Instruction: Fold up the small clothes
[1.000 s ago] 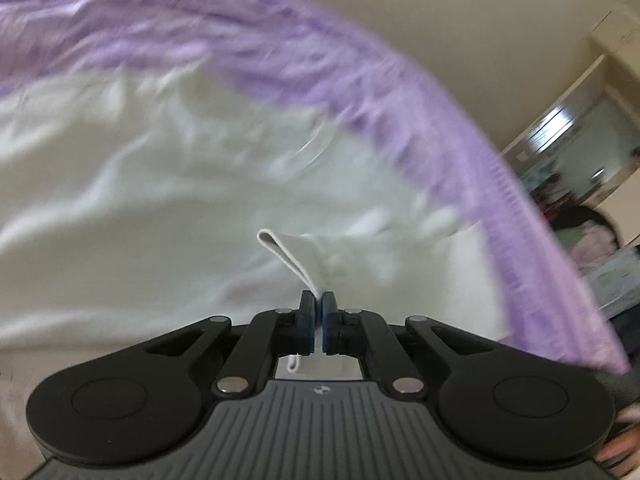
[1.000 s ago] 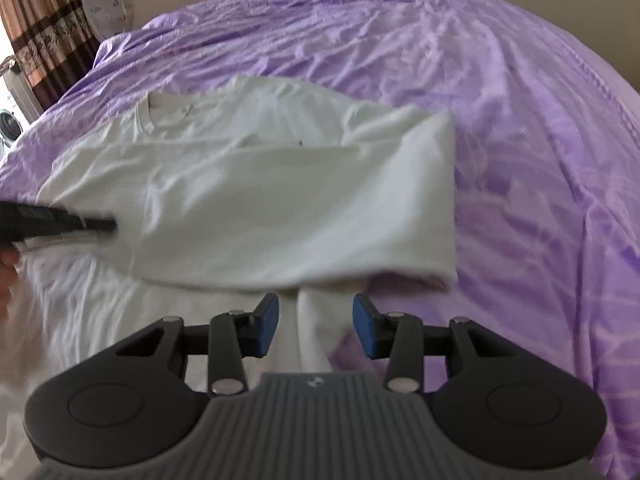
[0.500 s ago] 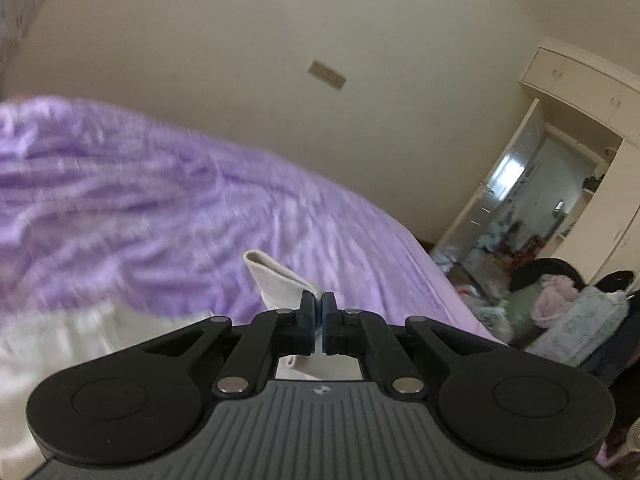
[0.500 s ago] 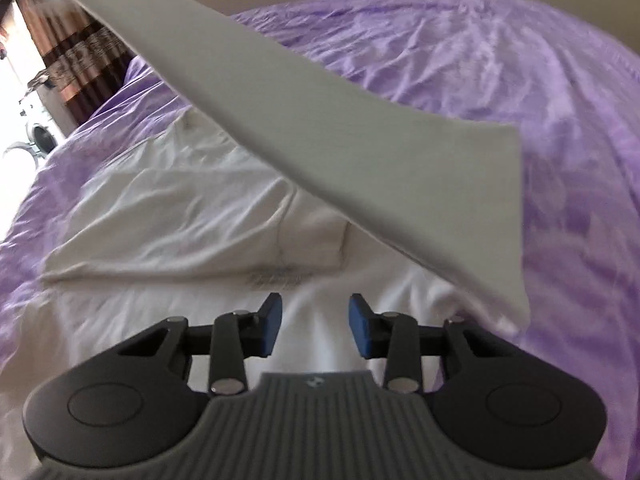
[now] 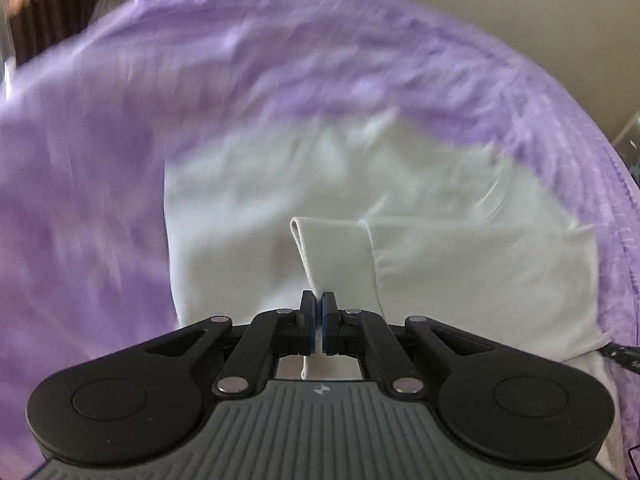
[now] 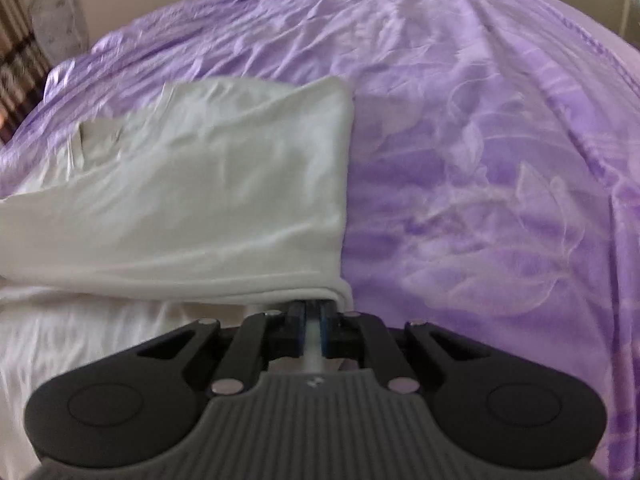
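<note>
A white T-shirt (image 5: 460,264) lies partly folded on a purple bedspread (image 5: 100,184). My left gripper (image 5: 319,304) is shut on a folded edge of the shirt, which stands up as a small flap in front of the jaws. In the right wrist view the shirt (image 6: 208,184) lies as a folded layer over more white cloth at the lower left. My right gripper (image 6: 312,312) is shut on the near hem of the folded layer, by its right corner. The purple bedspread (image 6: 480,160) fills the right side.
A brown striped curtain (image 6: 16,60) and a pale patterned pillow (image 6: 60,20) are at the far left past the bed. A beige wall (image 5: 540,20) runs behind the bed. The bed's right edge (image 5: 624,184) curves down at the far right.
My right gripper has closed from open onto the shirt's hem. My left gripper has swung the held edge up and over and down onto the shirt. The lifted layer now lies flat.
</note>
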Available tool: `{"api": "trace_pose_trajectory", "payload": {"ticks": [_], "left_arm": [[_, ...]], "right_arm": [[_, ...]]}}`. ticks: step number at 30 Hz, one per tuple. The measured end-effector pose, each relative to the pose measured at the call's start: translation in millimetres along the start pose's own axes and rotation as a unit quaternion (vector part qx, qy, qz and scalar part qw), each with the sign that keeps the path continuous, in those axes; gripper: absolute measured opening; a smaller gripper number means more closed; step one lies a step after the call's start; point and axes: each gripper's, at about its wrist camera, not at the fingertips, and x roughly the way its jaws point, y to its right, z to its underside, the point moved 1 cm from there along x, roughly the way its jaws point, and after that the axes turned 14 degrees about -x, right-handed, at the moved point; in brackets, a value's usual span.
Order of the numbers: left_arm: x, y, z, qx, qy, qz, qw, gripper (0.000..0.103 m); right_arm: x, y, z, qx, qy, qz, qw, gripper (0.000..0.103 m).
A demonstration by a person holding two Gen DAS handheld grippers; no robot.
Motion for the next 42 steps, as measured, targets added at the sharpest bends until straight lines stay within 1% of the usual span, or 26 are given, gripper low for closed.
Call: {"api": "trace_pose_trajectory", "payload": {"ticks": [2, 4, 5, 7, 8, 9, 11, 13, 15, 16, 18, 21, 24, 25, 26, 27, 28, 29, 30, 31, 33, 35, 36, 38, 40, 42], "left_arm": [[14, -16, 7, -0.012, 0.000, 0.015, 0.9998, 0.002], [17, -24, 6, -0.020, -0.001, 0.031, 0.9993, 0.002], [16, -24, 4, -0.018, -0.004, 0.034, 0.9993, 0.003], [13, -21, 1, -0.002, -0.012, 0.025, 0.9996, 0.009], [12, -20, -1, 0.006, -0.018, 0.018, 0.9997, 0.012], [12, -18, -1, 0.011, -0.024, 0.010, 0.9996, 0.013], [1, -20, 1, 0.026, -0.032, 0.006, 0.9991, 0.013], [-8, -21, 4, 0.042, -0.030, 0.004, 0.9986, 0.013], [-17, -24, 6, 0.051, -0.028, -0.004, 0.9983, 0.013], [-22, -26, 6, 0.051, -0.028, -0.007, 0.9983, 0.013], [-34, -33, 6, 0.048, -0.032, -0.014, 0.9983, 0.013], [-59, -44, 7, 0.053, -0.028, -0.015, 0.9981, 0.016], [-82, -55, 7, 0.052, -0.021, -0.021, 0.9982, 0.017], [-91, -59, 7, 0.050, -0.019, -0.021, 0.9983, 0.017], [-98, -62, 6, 0.050, -0.017, -0.021, 0.9984, 0.017], [-106, -64, 5, 0.052, -0.014, -0.025, 0.9982, 0.017], [-115, -66, 4, 0.057, -0.011, -0.035, 0.9977, 0.017], [-123, -67, 4, 0.060, -0.007, -0.046, 0.9971, 0.017], [-132, -69, 4, 0.063, -0.006, -0.057, 0.9963, 0.017], [-141, -71, 4, 0.066, -0.005, -0.062, 0.9958, 0.017], [-159, -76, 6, 0.067, -0.003, -0.063, 0.9958, 0.017], [-177, -79, 10, 0.066, -0.003, -0.055, 0.9963, 0.017], [-185, -80, 13, 0.066, -0.003, -0.052, 0.9965, 0.017], [-200, -80, 20, 0.067, -0.004, -0.046, 0.9967, 0.017], [-214, -79, 28, 0.068, -0.015, -0.036, 0.9969, 0.017], [-229, -73, 41, 0.083, -0.033, -0.020, 0.9958, 0.017]], "right_arm": [[1, 1, 0, -0.003, -0.015, 0.002, 1.000, 0.000], [-2, 4, 4, 0.000, -0.034, -0.004, 0.999, 0.000], [-3, 5, 6, -0.002, -0.040, -0.009, 0.999, 0.000], [-8, 8, 6, -0.009, -0.049, -0.003, 0.999, 0.000], [-10, 9, 7, -0.015, -0.059, 0.008, 0.998, 0.012], [-15, 8, 8, -0.026, -0.068, 0.022, 0.997, 0.020], [-28, 8, 9, -0.040, -0.065, 0.035, 0.996, 0.021], [-42, 10, 6, -0.046, -0.046, 0.029, 0.997, 0.022], [-50, 10, 2, -0.046, -0.038, 0.022, 0.998, 0.032], [-52, 9, 1, -0.044, -0.039, 0.021, 0.998, 0.033], [-48, 11, 0, -0.021, -0.054, 0.000, 0.998, 0.033], [-41, 20, 7, 0.052, -0.072, -0.046, 0.995, 0.033], [-27, 33, 18, 0.118, -0.073, -0.057, 0.989, 0.033], [-24, 34, 22, 0.137, -0.066, -0.067, 0.986, 0.034], [-19, 38, 25, 0.156, -0.056, -0.077, 0.983, 0.031], [-15, 39, 26, 0.164, -0.052, -0.084, 0.982, 0.008], [-11, 39, 25, 0.159, -0.052, -0.088, 0.982, 0.000], [-12, 36, 23, 0.142, -0.050, -0.068, 0.986, 0.000], [-13, 35, 21, 0.121, -0.052, -0.037, 0.991, 0.000], [-13, 35, 19, 0.111, -0.055, -0.024, 0.992, 0.000], [-18, 37, 17, 0.107, -0.057, -0.012, 0.993, 0.000], [-30, 37, 14, 0.091, -0.070, 0.017, 0.993, 0.003], [-40, 38, 15, 0.087, -0.075, 0.019, 0.993, 0.014], [-63, 41, 20, 0.089, -0.076, 0.015, 0.993, 0.030], [-90, 41, 26, 0.084, -0.070, 0.015, 0.994, 0.028], [-119, 40, 32, 0.085, -0.061, 0.017, 0.994, 0.028]]}}
